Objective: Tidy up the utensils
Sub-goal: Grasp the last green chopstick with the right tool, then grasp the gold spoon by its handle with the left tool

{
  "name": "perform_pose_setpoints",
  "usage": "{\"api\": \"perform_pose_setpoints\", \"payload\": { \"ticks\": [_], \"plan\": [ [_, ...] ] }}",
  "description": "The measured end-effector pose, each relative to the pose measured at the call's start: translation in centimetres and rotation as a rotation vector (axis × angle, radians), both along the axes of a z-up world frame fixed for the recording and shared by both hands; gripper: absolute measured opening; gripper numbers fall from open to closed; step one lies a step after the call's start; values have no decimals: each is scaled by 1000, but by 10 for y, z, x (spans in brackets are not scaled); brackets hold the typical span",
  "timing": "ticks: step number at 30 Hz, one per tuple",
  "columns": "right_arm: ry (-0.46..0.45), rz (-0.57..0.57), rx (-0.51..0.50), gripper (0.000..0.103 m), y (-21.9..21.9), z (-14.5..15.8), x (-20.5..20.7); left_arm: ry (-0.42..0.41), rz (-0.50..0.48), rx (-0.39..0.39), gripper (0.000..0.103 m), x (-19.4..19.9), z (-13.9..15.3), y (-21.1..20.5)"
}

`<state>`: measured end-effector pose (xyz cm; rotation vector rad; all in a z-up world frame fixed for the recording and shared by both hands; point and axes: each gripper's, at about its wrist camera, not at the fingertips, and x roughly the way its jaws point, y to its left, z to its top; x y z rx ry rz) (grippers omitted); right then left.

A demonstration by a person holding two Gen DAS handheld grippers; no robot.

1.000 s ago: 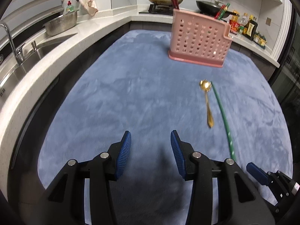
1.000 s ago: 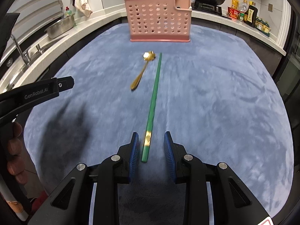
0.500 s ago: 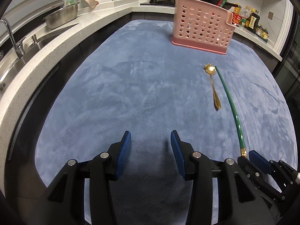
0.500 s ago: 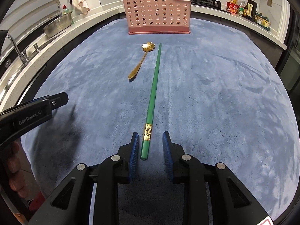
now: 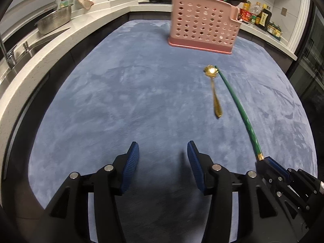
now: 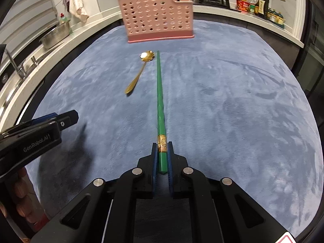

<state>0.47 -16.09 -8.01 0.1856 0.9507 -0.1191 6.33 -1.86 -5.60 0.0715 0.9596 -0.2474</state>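
My right gripper (image 6: 162, 151) has just been closing, and its blue pads (image 6: 154, 158) are now clamped on the thick end of the green chopstick (image 6: 160, 101), right at and just behind its gold band. My left gripper (image 5: 163, 162) stands parted with nothing between its fingers, hovering over bare blue mat (image 5: 121, 91) near the front edge; it has just been opening a little.

The chopstick lies straight along the mat, its thin tip pointing at the pink utensil holder (image 6: 158, 18) by the far edge. The gold spoon (image 6: 139, 70) lies just to its left, bowl close to the chopstick tip, handle angled away.

I judge the chopstick light, stiff and smooth, so held at one end it may pivot or slip between the pads when lifted; the plush mat gives little help. The spoon looks like thin metal, low-lying and slick; I would take it across the handle's widest part.
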Motion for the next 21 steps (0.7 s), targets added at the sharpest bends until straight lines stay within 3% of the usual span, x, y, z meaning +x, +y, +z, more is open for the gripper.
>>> {"api": "perform_pose_setpoints", "payload": {
  "ticks": [18, 21],
  "plan": [
    [-18, -59, 43, 8, -30, 8, 6, 74, -56, -153, 47, 44, -11, -61],
    [-15, -60, 53, 8, -32, 6, 8, 71, -67, -155, 40, 48, -13, -68]
  ]
}}
